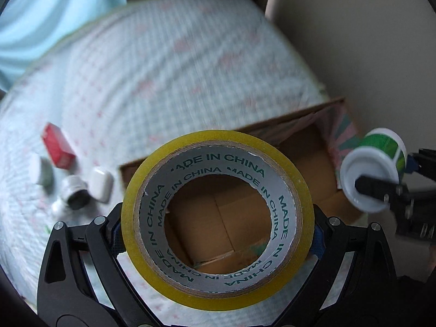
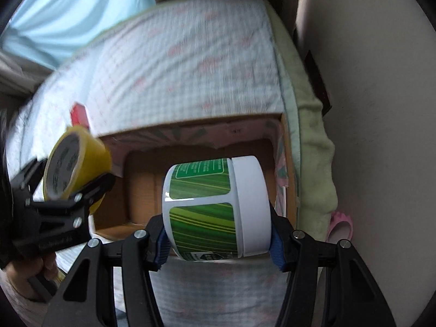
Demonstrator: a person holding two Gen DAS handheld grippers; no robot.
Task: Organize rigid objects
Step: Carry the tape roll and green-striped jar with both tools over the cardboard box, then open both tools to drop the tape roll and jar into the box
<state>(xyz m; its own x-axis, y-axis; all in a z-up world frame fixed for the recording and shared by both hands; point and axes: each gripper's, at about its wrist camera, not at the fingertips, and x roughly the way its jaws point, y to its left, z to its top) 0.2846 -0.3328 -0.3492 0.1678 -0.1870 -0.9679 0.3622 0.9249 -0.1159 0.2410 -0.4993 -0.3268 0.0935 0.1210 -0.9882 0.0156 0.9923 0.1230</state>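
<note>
Left gripper (image 1: 218, 218): we log it nearest the lens in the left wrist view, its two black fingers with blue pads clamped on the outer rim of the tape roll, one pad on each side.
Tape roll (image 1: 216, 218): yellow-edged, with a grey core printed "MADE IN CHINA"; we see it held face-on above the cardboard box, the box floor showing through its hole.
Right gripper (image 2: 218, 229): closed on the jar, one blue pad against the base end and the other against the lid end.
Jar (image 2: 215, 207): white with green striped labels and a white lid (image 2: 252, 207); we record it lying sideways between the fingers, above the near edge of the cardboard box.
Cardboard box (image 1: 313, 147): our landmark; open-topped, brown inside, with pink and green patterned flaps along its far and right rims. We see nothing lying on the part of the floor that shows.
Bedspread (image 1: 163, 68): pale checked cloth with pink marks, beneath and around the box.
Red carton (image 1: 57, 150): on the bedspread, well to the left of the box.
Small white items (image 1: 101, 186): a cluster left of the box, just below the red carton; two rounded white pieces and a silvery cap-like piece (image 1: 75, 196), too blurred for us to name.
Wall (image 1: 368, 54): plain beige, to the right of the box.
Blue curtain (image 1: 54, 13): far beyond the box, upper left.
</note>
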